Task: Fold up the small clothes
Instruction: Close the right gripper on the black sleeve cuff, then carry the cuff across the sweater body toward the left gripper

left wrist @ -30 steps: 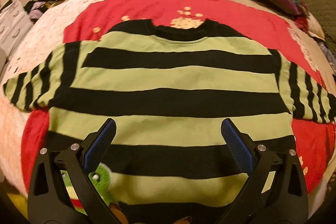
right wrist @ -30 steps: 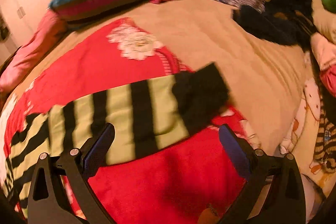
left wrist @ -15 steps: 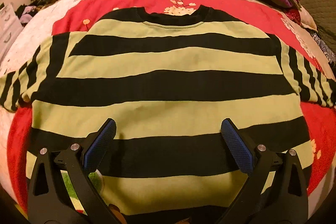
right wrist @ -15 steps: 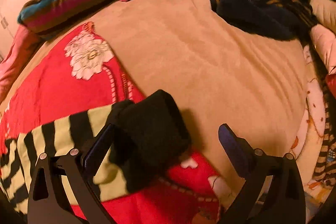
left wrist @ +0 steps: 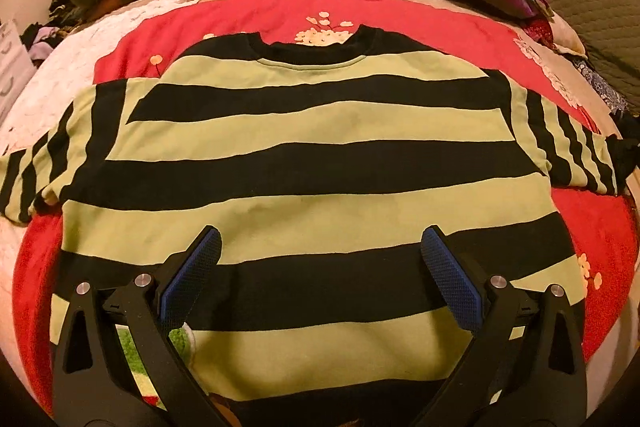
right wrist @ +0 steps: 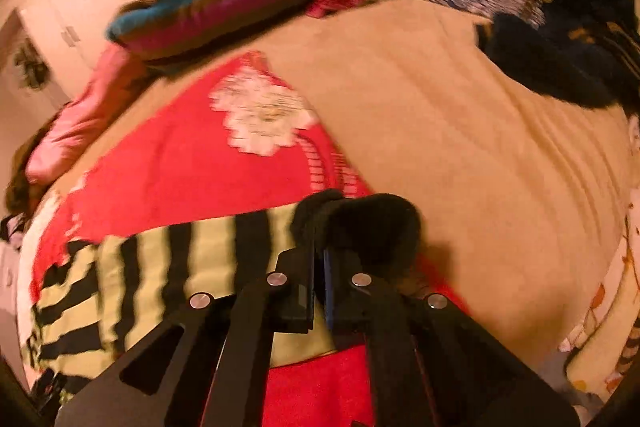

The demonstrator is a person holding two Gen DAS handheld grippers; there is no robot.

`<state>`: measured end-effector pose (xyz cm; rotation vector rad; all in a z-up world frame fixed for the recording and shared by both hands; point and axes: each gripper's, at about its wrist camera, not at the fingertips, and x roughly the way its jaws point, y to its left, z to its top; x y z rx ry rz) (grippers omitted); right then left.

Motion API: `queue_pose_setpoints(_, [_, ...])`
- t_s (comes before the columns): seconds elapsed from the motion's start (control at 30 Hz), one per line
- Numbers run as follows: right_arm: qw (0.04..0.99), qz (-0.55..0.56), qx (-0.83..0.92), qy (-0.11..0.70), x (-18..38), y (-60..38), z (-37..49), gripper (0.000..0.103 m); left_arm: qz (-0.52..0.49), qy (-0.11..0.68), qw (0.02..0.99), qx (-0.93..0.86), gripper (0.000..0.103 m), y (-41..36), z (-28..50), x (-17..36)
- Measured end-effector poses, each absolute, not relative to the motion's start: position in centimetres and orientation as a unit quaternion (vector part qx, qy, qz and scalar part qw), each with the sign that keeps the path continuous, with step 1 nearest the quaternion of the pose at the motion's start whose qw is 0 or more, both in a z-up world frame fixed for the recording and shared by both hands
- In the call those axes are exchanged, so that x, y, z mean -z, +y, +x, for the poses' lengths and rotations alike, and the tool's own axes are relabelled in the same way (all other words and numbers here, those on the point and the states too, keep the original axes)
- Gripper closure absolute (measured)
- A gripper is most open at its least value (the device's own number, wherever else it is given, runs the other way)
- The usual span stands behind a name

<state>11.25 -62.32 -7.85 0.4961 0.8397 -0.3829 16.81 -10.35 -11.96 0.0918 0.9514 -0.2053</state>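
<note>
The right gripper is clamped tight on the black cuff of the striped sweater's right sleeve, the pads pinching bunched knit. The left gripper hangs over the lower body of the sweater with its jaws wide apart and nothing between them. The sweater lies face-up and spread flat on the red blanket across the bed.

To fold this sleeve well, I'd carry the cuff low and straight across the chest, keeping the sleeve untwisted, with the left gripper steadying the body so it doesn't drag.

The right view is smeared, so how much cuff is caught is unclear. The hem is hidden behind the left gripper.
</note>
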Motion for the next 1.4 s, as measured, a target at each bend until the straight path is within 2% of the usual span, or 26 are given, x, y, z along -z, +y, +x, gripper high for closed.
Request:
queue_pose_setpoints(0.2, [0.891, 0.236, 0.1, 0.376, 4.3, -56.2, 12.2, 0.1, 0.033, 0.452, 0.886, 0.097, 0.009, -9.9, 16.7, 11.5])
queue_pose_setpoints(0.5, [0.899, 0.215, -0.08, 0.372, 0.3, -42.0, 17.0, 0.1, 0.013, 0.445, 0.891, 0.09, 0.009, -8.6, 16.7, 10.9])
queue_pose_setpoints(0.77, [0.875, 0.2, -0.186, 0.399, 0.3, -30.3, 22.0, 0.1, -0.009, 0.44, 0.895, 0.074, 0.009, -7.0, 17.1, 10.7])
queue_pose_setpoints(1.0, [0.854, 0.194, -0.214, 0.434, 2.5, -24.3, 24.4, 0.099, -0.023, 0.443, 0.894, 0.066, 0.009, -6.0, 17.6, 10.9])
queue_pose_setpoints(1.07, [0.846, 0.193, -0.226, 0.442, 3.0, -23.3, 24.7, 0.096, -0.023, 0.445, 0.893, 0.067, 0.009, -6.0, 17.6, 11.1])
queue_pose_setpoints(1.13, [0.838, 0.192, -0.243, 0.449, 3.3, -22.5, 24.8, 0.082, -0.024, 0.447, 0.892, 0.069, 0.009, -6.0, 17.7, 11.2])
queue_pose_setpoints(1.2, [0.838, 0.191, -0.256, 0.442, 3.0, -22.2, 24.5, 0.053, -0.026, 0.447, 0.891, 0.073, 0.009, -6.0, 17.8, 11.3])
queue_pose_setpoints(1.23, [0.839, 0.192, -0.259, 0.438, 2.8, -22.3, 24.4, 0.047, -0.027, 0.448, 0.891, 0.074, 0.009, -6.0, 17.7, 11.3])
queue_pose_setpoints(1.33, [0.844, 0.203, -0.265, 0.42, 2.0, -23.3, 23.8, 0.044, -0.03, 0.449, 0.89, 0.079, 0.009, -6.0, 17.8, 11.4])
queue_pose_setpoints(1.4, [0.851, 0.206, -0.248, 0.414, 1.8, -24.7, 23.5, 0.038, -0.041, 0.453, 0.887, 0.085, 0.009, -5.8, 17.9, 11.5])
